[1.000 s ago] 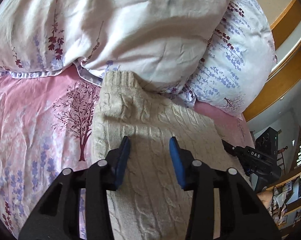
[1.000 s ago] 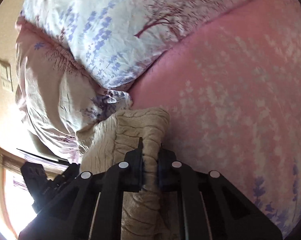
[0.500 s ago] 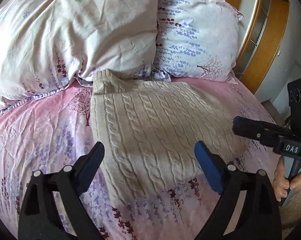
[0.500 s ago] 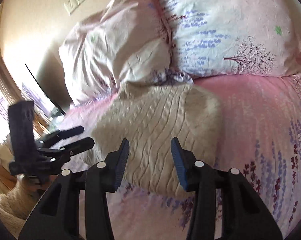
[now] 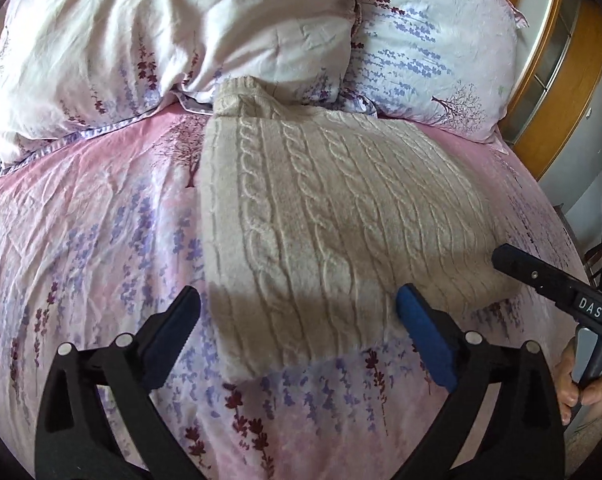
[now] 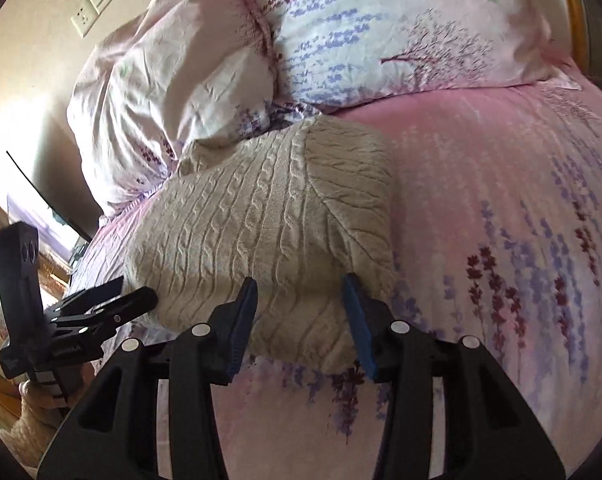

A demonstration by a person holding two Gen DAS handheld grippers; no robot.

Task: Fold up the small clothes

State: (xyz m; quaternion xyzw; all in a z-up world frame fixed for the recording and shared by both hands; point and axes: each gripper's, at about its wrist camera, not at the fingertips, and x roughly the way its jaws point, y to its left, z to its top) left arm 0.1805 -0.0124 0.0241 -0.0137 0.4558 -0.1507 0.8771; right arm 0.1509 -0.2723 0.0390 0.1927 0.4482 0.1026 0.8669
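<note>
I'm looking at a bed [image 5: 81,240] with a pink flowered sheet and two pillows [image 5: 173,36] filling the top of the frame. A second ago my right hand-held gripper [image 6: 301,312] was clamped on a bunched edge of the sweater [image 5: 333,216] and the left hand-held gripper [image 5: 297,320] sat low over the knit. Now both have let go and backed off: the left's jaws stand wide, the right's about half apart, each holding nothing. I read that as the fold laid down and released, so this piece looks nearly finished.

The sweater lies as a cream, cable-knit rectangle in the centre of the left view, its ribbed end tucked against the pillows at upper centre. Its long axis runs from there toward the lower right, along the cables.
</note>
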